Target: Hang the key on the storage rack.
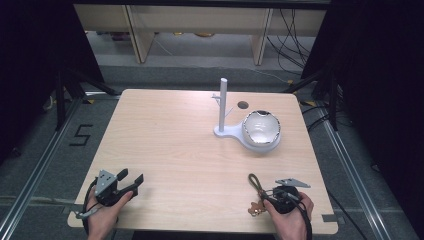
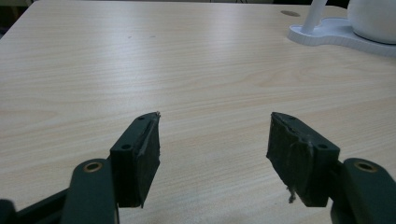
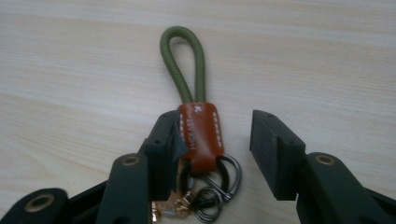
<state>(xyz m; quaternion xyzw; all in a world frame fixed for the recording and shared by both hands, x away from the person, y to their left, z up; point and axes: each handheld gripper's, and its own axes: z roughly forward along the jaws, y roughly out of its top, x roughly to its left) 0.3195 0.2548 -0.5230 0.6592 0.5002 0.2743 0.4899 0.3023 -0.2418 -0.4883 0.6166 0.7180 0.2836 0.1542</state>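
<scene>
Jaws of the right gripper [image 3: 212,154] stand apart around a keychain [image 3: 200,135] lying on the bench [image 1: 190,150], not yet pressing it: the left pad touches or nearly touches the brown leather tab, while the right pad is clear of it with bare wood between. Ahead of the jaws the green cord loop [image 3: 183,60] runs straight out; behind the tab, close under the gripper, sit the dark metal rings [image 3: 219,186] and a gold clasp. In the high view the right gripper [image 1: 270,192] is at the near right of the bench, with the loop pointing toward the far side.

Jaws of the left gripper [image 2: 212,154] are released with nothing between them, only bare wood, at the near left [image 1: 127,181]. Far beyond both stand a white stand with an upright post [image 1: 223,107] and a white bowl [image 1: 261,131] beside it.

To grasp well, I would shift the right gripper a little so the tab sits midway between the 2 pads, keep them low to the wood, then close squarely on the leather rather than on the slippery rings. Closing off-centre would likely push the keychain sideways. Lifting by the tab should leave the loop free, probably for the post.
</scene>
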